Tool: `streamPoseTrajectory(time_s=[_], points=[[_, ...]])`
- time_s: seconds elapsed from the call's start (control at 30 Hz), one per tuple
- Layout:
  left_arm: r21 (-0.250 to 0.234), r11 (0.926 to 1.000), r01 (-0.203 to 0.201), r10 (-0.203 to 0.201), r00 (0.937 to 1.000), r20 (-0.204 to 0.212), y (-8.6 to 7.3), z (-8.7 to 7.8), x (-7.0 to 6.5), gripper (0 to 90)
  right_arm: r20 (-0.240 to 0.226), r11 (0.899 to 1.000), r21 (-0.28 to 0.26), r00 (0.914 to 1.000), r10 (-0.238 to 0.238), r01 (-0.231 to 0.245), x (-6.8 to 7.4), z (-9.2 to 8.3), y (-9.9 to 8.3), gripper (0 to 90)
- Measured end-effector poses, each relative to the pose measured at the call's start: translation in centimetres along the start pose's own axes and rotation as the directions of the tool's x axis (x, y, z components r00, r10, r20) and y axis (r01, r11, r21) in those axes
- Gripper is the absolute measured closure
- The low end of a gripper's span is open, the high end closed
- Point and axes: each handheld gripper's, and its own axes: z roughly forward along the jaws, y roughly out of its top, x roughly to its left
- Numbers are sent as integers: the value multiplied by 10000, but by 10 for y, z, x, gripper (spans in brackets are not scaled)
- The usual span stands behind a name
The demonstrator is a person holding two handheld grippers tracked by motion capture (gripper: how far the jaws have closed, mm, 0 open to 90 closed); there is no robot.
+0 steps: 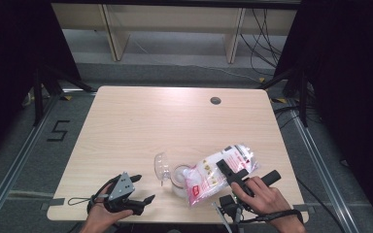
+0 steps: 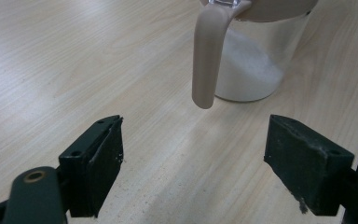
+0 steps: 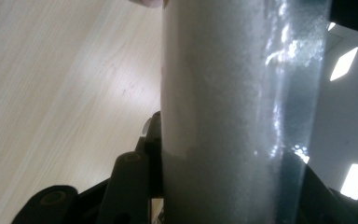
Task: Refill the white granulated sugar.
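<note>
Right claw [image 1: 236, 175]: jaws clamped on a clear plastic bag [image 1: 221, 172] of white granules with red print. In the high view the bag lies tilted, its lower end at the mouth of a clear jar [image 1: 178, 175] near the front edge of the desk [image 1: 141, 121]. Whether granules are falling cannot be made out; the bag covers the jar's mouth.

Right gripper view: the bag's film sits hard against the lens, a grey, grainy column with glare streaks. The jaws are mostly hidden behind it; the black linkage shows at the bottom. The print is not legible here.

Left claw [image 1: 143, 189]: jaws wide apart, nothing between them, held low at the desk's front left, just left of the jar and apart from it.

Left gripper view: jar [image 2: 254, 60] close, top cut off by the frame. Transparent cylindrical wall, beige collar, a smooth beige handle [image 2: 207, 56] curving down with its free end off the desk. White powder heaped inside, sloped. Black jaw pads look rough, with white specks.

High view adds a clear hinged lid [image 1: 162, 166] flipped open to the jar's left. Desk: pale wood-grain laminate, rounded corners, a round cable port [image 1: 215, 100] at the far side.
</note>
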Motion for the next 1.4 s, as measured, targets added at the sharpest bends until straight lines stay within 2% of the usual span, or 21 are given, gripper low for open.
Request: streamPoseTrajectory(time_s=[0.1,0.17,0.2,0.23,0.27,0.33,0.4,0.47,0.7,0.77,0.83,0.9,0.93,1.03,1.4], points=[[72,10000,-1,1,10000,-38,0,0,0,190,-14,9999,164,10000,-56,56,1,0,-2,649],[13,10000,-96,96,10000,-12,0,1,0,190,-47,9995,112,9995,-305,305,-1,0,-2,650],[0,10000,-96,96,10000,14,0,1,0,190,-40,9997,220,9999,-106,107,1,0,-2,651],[61,9998,-188,188,9998,-18,0,0,1,190,-84,9996,223,9998,-195,197,0,0,-1,651],[21,10000,56,-56,10000,-18,0,0,0,190,-68,9996,191,9998,-203,204,0,0,0,652],[11,10000,71,-71,10000,-4,0,0,0,190,10,9997,247,10000,-56,55,1,-1,1,653],[13,10000,60,-60,10000,-3,0,0,0,190,-30,9997,115,9998,-218,218,-1,-1,1,654],[23,10000,37,-37,10000,3,0,0,0,190,-12,9998,124,9999,-122,122,-1,-2,1,654],[43,10000,-63,64,10000,-5,0,0,0,190,-70,9997,88,9997,-234,235,0,-1,2,659],[13,10000,52,-52,10000,1,0,0,0,190,-30,9999,22,9999,-152,152,0,-1,3,659],[10,10000,67,-67,10000,-2,0,0,0,190,8,9996,20,9996,-274,274,-1,-1,2,660],[25,10000,23,-23,10000,-9,0,0,0,190,33,9999,62,10000,-90,89,0,-2,2,661],[67,10000,-8,8,10000,-29,0,0,0,190,54,9998,-6,9998,-192,192,-1,-1,1,662],[18,10000,58,-58,10000,-8,0,0,0,190,7,10000,64,10000,-74,74,0,-2,1,664],[58,10000,21,-21,10000,-45,0,0,0,190,74,9999,87,9999,-106,106,-2,-3,-2,669]])
